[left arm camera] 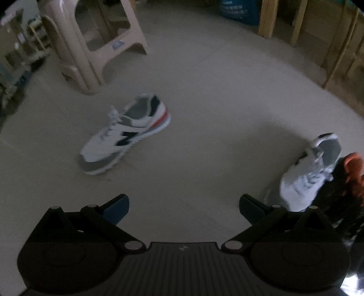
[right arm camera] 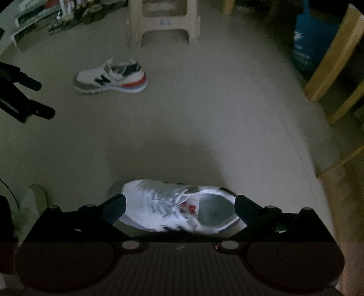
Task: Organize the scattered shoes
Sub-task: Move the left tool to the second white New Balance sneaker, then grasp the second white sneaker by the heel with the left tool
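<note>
Two white sneakers with dark N logos and red-blue heels lie apart on the pale floor. One sneaker [left arm camera: 125, 134] lies on its sole ahead of my left gripper [left arm camera: 184, 206], which is open, holds nothing and is well short of it. The other sneaker [right arm camera: 179, 207] lies crosswise, toe to the left, between the spread fingers of my right gripper [right arm camera: 180, 208], which is open. Whether the pads touch it I cannot tell. This second sneaker [left arm camera: 311, 170] also shows at the right edge of the left wrist view. The first sneaker [right arm camera: 111, 76] lies far ahead in the right wrist view.
A beige plastic stool [left arm camera: 97, 45] stands just behind the far sneaker. Wooden furniture legs [left arm camera: 266, 20] and a blue bag [left arm camera: 241, 11] line the back and right. Cluttered shelves [right arm camera: 34, 16] fill the far left. My left gripper [right arm camera: 46, 99] shows dark at the left edge.
</note>
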